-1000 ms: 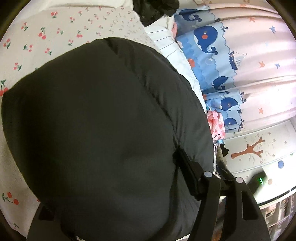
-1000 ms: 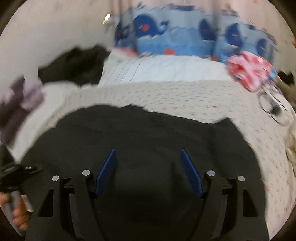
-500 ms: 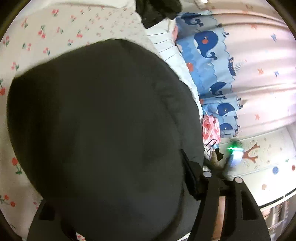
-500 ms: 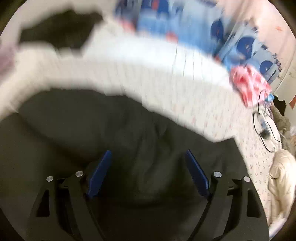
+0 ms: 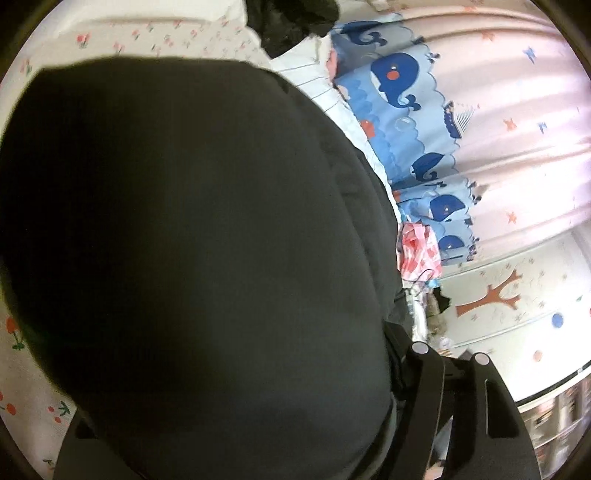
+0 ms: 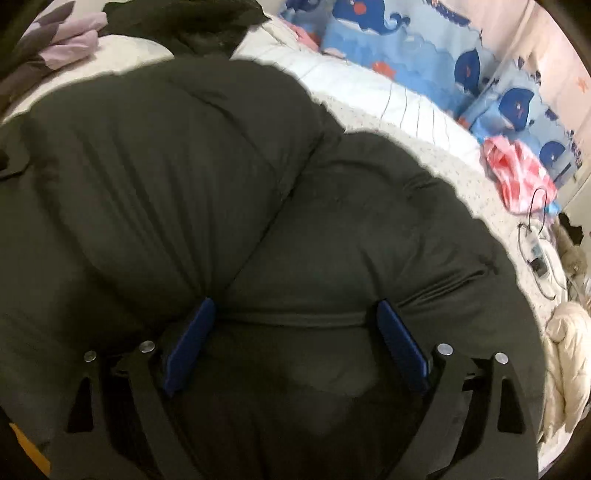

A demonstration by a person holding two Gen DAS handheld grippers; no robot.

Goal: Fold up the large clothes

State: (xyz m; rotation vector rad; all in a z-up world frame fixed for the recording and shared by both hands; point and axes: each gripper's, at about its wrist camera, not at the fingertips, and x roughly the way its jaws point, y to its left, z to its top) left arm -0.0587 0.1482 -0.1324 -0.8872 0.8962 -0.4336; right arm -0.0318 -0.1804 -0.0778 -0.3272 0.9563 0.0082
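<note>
A dark padded jacket [image 6: 155, 177] lies bunched on the bed and fills most of both views. In the left wrist view its bulk [image 5: 184, 240] bulges over my left gripper [image 5: 236, 332] and hides the left finger. The right finger [image 5: 397, 347] presses against the fabric, so this gripper is shut on a thick fold of the jacket. My right gripper [image 6: 295, 302] points down into the jacket with its blue pads [image 6: 192, 339] wide apart. A ridge of fabric and a seam run between the pads, and they do not squeeze it.
The bed has a cherry-print sheet [image 5: 22, 369], a striped white duvet [image 6: 369, 92] and whale-print fabric [image 5: 399, 85] along the far side. A pink-red cloth [image 6: 517, 166], a cable with a charger [image 6: 535, 258], a cream garment [image 6: 569, 332] and a black clothes pile [image 6: 192, 22] lie around.
My right gripper has dropped closer onto the jacket, rolled, and spread its pads wider. In the left wrist view the held jacket bulk has swelled to fill more of the frame.
</note>
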